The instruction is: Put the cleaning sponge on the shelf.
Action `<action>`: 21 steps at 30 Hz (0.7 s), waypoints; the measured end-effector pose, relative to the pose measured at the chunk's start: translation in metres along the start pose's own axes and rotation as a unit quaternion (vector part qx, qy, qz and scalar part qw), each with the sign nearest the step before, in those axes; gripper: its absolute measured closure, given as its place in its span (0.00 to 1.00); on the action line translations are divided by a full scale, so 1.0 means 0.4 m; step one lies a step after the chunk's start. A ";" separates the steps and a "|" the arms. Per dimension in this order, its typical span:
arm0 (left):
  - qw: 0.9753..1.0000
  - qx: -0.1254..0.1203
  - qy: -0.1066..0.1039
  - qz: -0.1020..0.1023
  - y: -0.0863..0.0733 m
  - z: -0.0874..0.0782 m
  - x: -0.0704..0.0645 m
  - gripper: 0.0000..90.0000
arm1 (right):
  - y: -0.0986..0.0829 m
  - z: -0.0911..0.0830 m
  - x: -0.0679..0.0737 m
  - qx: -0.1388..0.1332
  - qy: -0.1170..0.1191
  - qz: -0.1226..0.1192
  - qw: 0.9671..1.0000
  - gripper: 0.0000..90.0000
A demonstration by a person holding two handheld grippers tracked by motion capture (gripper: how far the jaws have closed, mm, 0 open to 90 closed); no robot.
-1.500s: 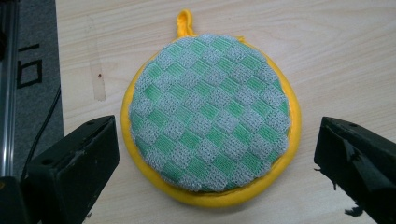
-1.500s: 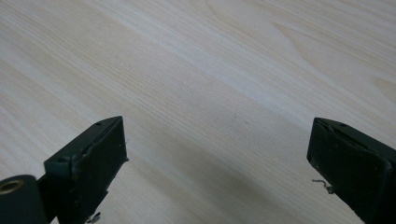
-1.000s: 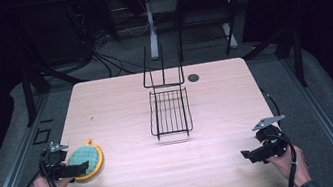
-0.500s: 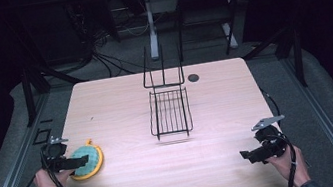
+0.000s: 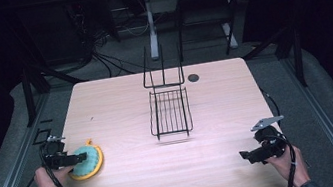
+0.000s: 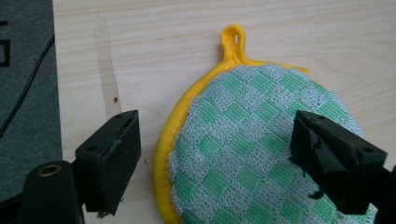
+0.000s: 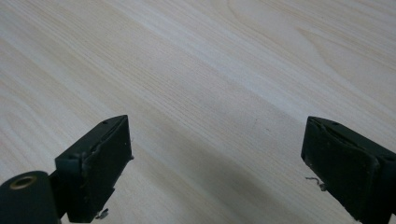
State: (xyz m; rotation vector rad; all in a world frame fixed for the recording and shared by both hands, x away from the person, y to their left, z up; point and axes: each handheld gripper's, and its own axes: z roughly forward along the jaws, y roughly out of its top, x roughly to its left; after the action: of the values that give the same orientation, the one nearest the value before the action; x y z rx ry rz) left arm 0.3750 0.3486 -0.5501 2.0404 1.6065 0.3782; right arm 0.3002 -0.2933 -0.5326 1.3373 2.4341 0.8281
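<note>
A round pot holder (image 5: 88,161) (image 6: 252,154), green-and-white checked with a yellow rim and a hanging loop, lies flat on the wooden table (image 5: 121,105) near its front left corner. My left gripper (image 5: 77,158) (image 6: 215,163) is open just above it, one jaw over the bare wood beside the yellow rim and the other over the checked cloth. My right gripper (image 5: 243,156) (image 7: 217,172) is open over bare wood at the table's front right, with nothing between its jaws.
A black wire rack (image 5: 170,110) with an upright back stands at the table's middle, toward the far side. A small dark round disc (image 5: 193,77) sits by the far edge. Beyond the table are dark floor, cables and stand legs.
My left gripper has slid slightly toward me and left along the pot holder. The right gripper has barely moved.
</note>
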 end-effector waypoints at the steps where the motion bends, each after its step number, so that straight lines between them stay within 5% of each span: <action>1: 1.000 0.001 -0.004 -0.002 -0.001 0.000 0.001 0.20 | 0.000 0.000 0.000 0.000 0.000 0.000 1.000 0.09; 10: 1.000 0.007 -0.017 -0.005 -0.003 -0.002 -0.007 0.38 | 0.000 -0.006 0.000 0.001 0.003 -0.002 1.000 0.12; 21: 1.000 -0.001 -0.012 0.004 -0.009 -0.005 -0.012 0.43 | 0.001 -0.002 0.000 0.008 0.008 -0.004 1.000 0.15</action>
State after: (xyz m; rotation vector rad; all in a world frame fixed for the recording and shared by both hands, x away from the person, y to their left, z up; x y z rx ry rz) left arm 0.3698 0.3451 -0.5499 2.0424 1.5847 0.3564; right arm 0.3000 -0.2933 -0.5317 1.3317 2.4621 0.8213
